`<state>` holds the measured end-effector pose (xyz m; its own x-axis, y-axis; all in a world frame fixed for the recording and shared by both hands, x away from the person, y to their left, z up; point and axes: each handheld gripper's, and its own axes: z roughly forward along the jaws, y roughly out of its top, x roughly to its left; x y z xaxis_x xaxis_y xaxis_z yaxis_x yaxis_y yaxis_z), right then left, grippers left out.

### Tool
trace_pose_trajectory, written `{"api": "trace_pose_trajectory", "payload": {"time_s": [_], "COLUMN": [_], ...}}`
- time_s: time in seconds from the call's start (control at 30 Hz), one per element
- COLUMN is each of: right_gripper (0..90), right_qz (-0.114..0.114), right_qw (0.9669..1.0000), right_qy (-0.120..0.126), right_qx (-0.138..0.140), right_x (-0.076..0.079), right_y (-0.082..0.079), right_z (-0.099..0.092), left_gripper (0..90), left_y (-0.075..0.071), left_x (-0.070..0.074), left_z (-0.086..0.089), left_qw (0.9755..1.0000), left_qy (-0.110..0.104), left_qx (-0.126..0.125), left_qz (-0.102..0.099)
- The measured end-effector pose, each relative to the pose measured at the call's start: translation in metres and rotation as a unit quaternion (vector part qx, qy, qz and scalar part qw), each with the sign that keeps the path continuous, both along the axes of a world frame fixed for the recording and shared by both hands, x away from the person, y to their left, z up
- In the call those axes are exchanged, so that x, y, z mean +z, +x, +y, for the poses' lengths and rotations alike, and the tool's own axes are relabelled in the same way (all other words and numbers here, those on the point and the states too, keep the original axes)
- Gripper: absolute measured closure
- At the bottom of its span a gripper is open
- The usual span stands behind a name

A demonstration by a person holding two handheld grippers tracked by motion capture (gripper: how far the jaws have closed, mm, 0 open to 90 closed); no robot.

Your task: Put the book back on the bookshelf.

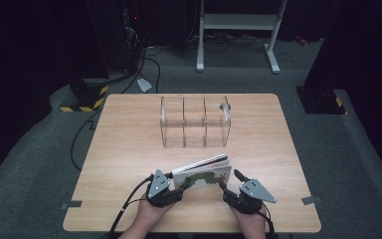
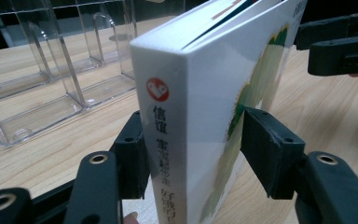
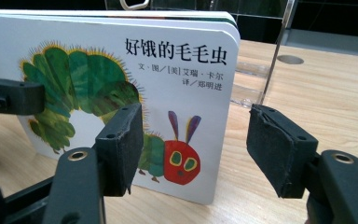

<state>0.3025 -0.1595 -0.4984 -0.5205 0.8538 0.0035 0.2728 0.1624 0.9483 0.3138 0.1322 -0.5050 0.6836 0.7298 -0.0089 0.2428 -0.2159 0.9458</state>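
White board book (image 1: 205,173) with a green caterpillar on its cover stands on edge on the wooden table (image 1: 124,149), tilted back toward the clear acrylic organizer (image 1: 195,121). I take the book as my landmark. It sits between my two grippers, near the table's front edge, with the organizer just behind it and apart from it.

My left gripper (image 1: 180,185) is at the book's spine end. In the left gripper view the spine runs up between my two pads (image 2: 131,158); the jaws stand about half open, wide enough to straddle the full thickness. The right-hand pad lies against the cover; whether the other pad presses on the back face I cannot tell, so I do not report a firm grip.

My right gripper (image 1: 230,182) is at the book's opposite end, by the rounded free corner. Its jaws stand well apart with nothing between them; in the right gripper view the cover shows behind my left-hand pad (image 3: 121,147) and bare table shows through the gap.

Edges: the book's bottom edge rests on the table; the page edges face up and away. Open room: bare tabletop lies left and right of the book, beyond each gripper, and a strip of table separates the book from the organizer's three open compartments.
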Motion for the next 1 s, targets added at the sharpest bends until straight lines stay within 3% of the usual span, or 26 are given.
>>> {"api": "trace_pose_trajectory", "payload": {"time_s": [0.23, 0.37, 1.0], "right_gripper": [36.2, 36.3, 36.9], "right_qz": [0.006, 0.009, 0.011], "right_qw": [1.0, 0.9997, 0.9994], "right_qy": [-0.005, 0.005, 0.007], "right_qx": [-0.005, -0.021, -0.033], "right_x": [0.007, 0.002, -0.003], "right_y": [-0.002, -0.005, -0.001], "right_z": [-0.014, -0.024, -0.033], "left_gripper": [52.8, 59.2, 71.4], "left_y": [-0.003, -0.004, -0.009], "left_x": [0.0, 0.0, -0.001], "left_z": [0.001, 0.001, 0.002], "left_qw": [1.0, 0.9999, 0.9998], "left_qy": [-0.004, -0.006, -0.006], "left_qx": [-0.002, -0.01, -0.012], "left_qz": [-0.001, -0.006, -0.016]}}
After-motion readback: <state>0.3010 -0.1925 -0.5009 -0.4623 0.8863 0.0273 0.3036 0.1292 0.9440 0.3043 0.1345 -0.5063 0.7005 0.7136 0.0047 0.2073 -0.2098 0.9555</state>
